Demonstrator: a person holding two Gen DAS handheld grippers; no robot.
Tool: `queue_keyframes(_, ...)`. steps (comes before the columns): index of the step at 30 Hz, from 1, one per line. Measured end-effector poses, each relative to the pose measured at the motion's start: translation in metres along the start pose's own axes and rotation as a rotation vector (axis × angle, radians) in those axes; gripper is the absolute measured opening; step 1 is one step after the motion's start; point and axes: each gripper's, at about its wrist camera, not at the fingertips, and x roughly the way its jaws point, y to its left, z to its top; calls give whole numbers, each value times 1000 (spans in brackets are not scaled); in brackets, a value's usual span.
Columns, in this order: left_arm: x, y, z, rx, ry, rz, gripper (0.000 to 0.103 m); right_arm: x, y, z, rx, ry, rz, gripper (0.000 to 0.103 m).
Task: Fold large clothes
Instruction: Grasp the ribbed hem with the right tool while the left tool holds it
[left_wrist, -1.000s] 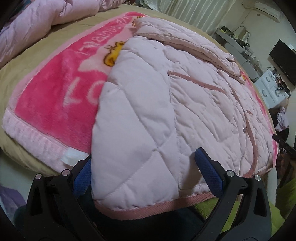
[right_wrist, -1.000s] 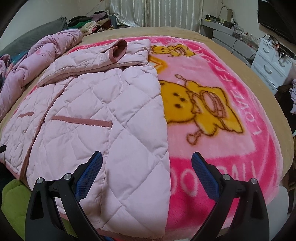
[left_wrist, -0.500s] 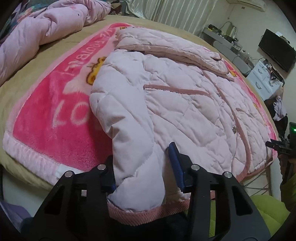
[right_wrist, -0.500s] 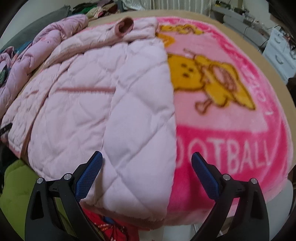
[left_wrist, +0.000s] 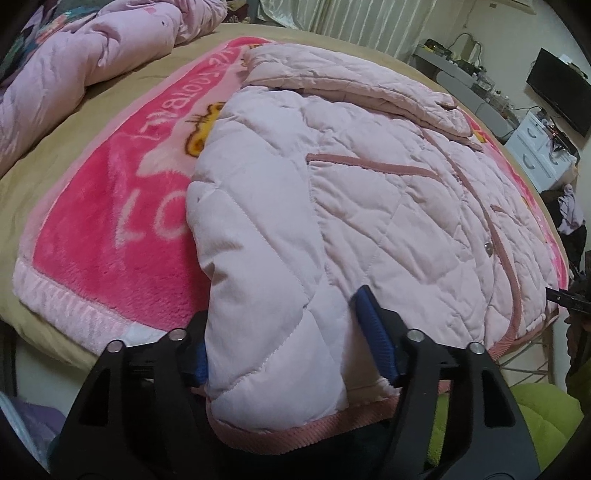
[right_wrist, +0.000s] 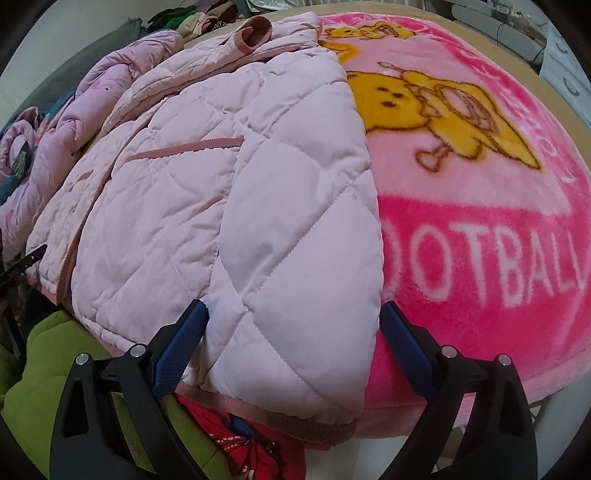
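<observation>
Sides of the pink jacket (left_wrist: 369, 192) already folded in, hem fold still left, hem straddled by the opening left gripper (left_wrist: 284, 343) and wide-open right gripper (right_wrist: 291, 350), nothing clamped yet.

A home bedroom. A bed (left_wrist: 55, 158) with a tan sheet carries a pink cartoon blanket (right_wrist: 480, 221) and a rumpled pink quilt (left_wrist: 74, 55). Behind it hang pale curtains (left_wrist: 369, 26). Along the wall stand a white drawer unit (left_wrist: 539, 155), a dark TV (left_wrist: 557, 96) and a cluttered grey shelf (left_wrist: 461, 85). Clothes (right_wrist: 199, 18) are piled at the far side.
</observation>
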Motion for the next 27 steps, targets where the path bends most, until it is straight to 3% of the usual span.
queue_keyframes(5, 3, 10, -3, -43, 13, 20, 82, 0, -1, -2, 5, 2, 12, 94)
queue_keyframes(12, 9, 16, -6, -81, 42, -8, 84, 1, 1, -2, -8, 18, 22, 94)
queue_keyframes(21, 9, 5, -8, -62, 26, -37, 56, 0, -2, -10, -38, 14, 58, 93)
queue_keyframes(23, 8, 3, -8, -57, 20, -40, 50, -3, 1, -12, -55, 5, 59, 85)
queue_keyframes(26, 6, -2, -8, -34, 8, -32, 40, -11, 9, -14, -65, -38, 67, 55)
queue_keyframes(27, 4, -6, -7, -20, -2, -27, 38, -13, 12, -15, -66, -52, 61, 53)
